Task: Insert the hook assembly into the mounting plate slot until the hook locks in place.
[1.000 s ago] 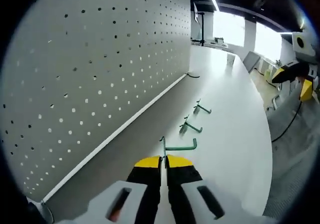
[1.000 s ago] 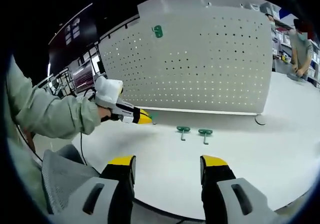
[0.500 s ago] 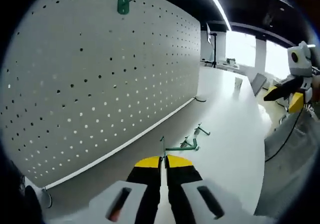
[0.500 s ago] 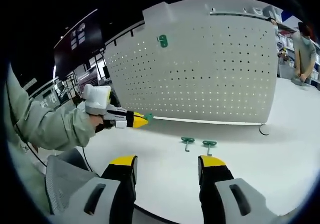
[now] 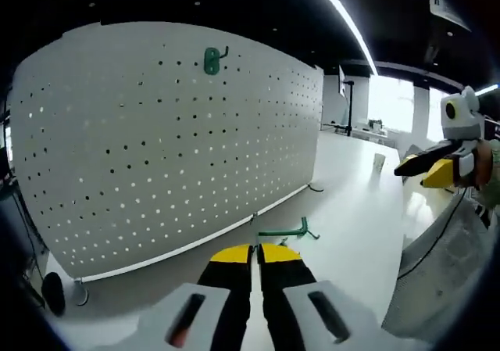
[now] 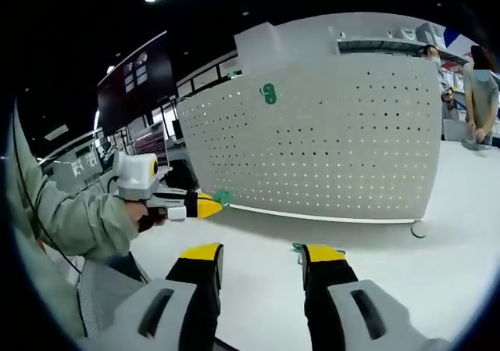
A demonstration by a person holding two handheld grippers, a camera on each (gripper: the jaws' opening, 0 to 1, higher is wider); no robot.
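A green hook (image 5: 283,231) sticks out sideways toward 3 o'clock; the white pegboard (image 5: 117,155) stands upright at 10 o'clock.

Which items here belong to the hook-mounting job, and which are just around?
Job:
left claw, shut on green hook
pegboard
mounted green hook

Just around:
right claw, open
white table
person in background
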